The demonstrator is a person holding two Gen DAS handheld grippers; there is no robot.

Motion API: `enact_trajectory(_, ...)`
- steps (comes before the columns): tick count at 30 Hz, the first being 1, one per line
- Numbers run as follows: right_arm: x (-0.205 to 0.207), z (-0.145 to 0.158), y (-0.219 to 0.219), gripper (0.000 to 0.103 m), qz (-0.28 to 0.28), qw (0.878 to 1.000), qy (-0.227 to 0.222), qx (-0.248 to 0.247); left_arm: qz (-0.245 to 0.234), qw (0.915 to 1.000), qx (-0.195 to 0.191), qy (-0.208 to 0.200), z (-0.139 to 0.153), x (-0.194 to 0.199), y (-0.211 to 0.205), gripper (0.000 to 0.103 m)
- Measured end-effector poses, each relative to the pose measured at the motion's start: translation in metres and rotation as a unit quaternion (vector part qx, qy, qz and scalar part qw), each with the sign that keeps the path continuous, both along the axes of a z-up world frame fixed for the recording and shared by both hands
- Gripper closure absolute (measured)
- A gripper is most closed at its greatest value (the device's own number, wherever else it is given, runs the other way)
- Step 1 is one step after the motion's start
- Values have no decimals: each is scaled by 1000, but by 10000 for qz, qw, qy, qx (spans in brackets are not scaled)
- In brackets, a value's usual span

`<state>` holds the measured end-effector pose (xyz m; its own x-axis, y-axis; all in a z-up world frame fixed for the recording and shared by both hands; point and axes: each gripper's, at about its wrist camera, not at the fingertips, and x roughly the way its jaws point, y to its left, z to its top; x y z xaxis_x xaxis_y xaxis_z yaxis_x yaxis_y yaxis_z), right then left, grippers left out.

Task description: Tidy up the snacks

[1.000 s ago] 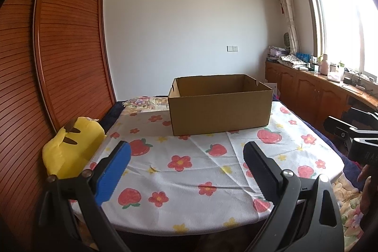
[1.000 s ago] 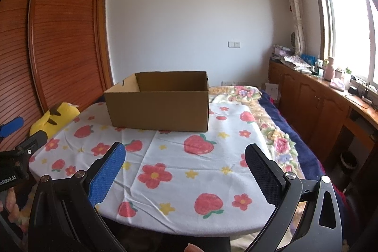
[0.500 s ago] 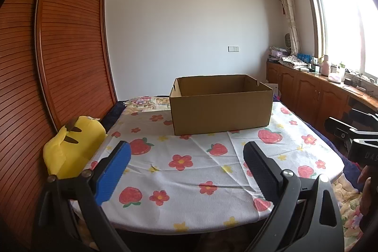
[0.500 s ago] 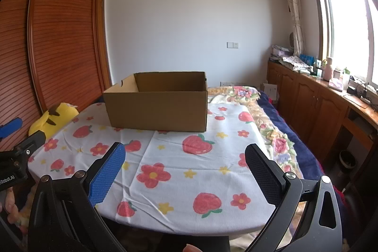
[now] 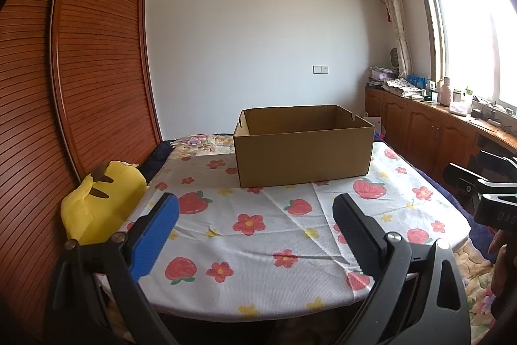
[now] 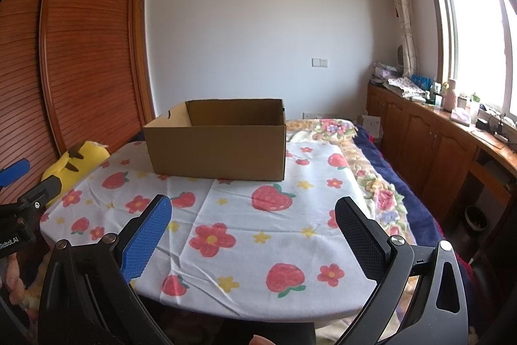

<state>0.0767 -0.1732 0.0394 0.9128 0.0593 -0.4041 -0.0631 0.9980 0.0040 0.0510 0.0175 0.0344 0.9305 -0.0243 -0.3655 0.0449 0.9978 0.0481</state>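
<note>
- Cardboard box [image 5: 303,146] open-topped, on far side of the flowered tablecloth [image 5: 258,235]
- left gripper [image 5: 255,215] spread wide, holding nothing
- right gripper [image 6: 253,217] spread wide too, nothing held
- yellow plush toy [image 5: 100,202] at table's left edge

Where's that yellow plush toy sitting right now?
The yellow plush sits at the table's left edge, against the wooden wardrobe, left of the cardboard box. Both views show it.

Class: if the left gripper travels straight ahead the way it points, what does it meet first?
Probably the cardboard box. The left gripper, jaws open, points across the bare tablecloth toward its front wall; depth is uncertain.
</note>
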Motion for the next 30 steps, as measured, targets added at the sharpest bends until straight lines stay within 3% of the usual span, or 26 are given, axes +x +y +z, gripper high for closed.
enact_trajectory(30, -1, 5, 5, 0, 18, 10000, -37, -17, 19, 10000, -10, -59, 5, -3, -1, 6)
